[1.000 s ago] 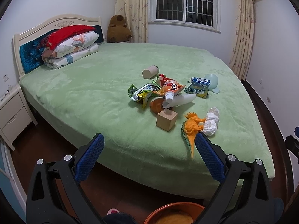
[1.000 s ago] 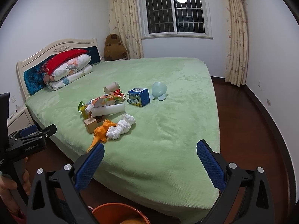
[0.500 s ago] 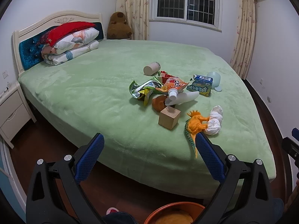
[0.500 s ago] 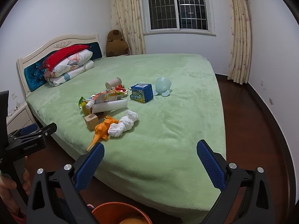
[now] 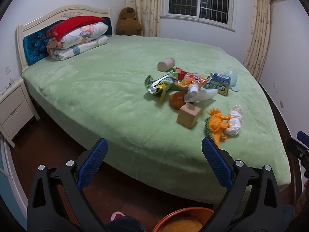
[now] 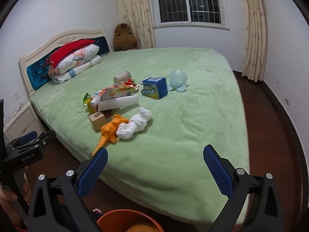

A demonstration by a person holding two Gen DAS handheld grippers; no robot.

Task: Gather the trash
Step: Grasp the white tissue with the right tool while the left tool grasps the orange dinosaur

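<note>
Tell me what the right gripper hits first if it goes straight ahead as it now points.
Probably bare green blanket: the right gripper is open and aimed right of the white crumpled wad. Depth is uncertain.

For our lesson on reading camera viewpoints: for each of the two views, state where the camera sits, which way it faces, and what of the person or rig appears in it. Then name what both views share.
Left wrist: on the left gripper, open, facing the bed; the right gripper's tip shows at the right edge.
Right wrist: on the right gripper, open, facing the bed from further right; the left gripper and hand show at the left.
Shared: orange dinosaur, white wad, wooden block, orange bucket.
</note>
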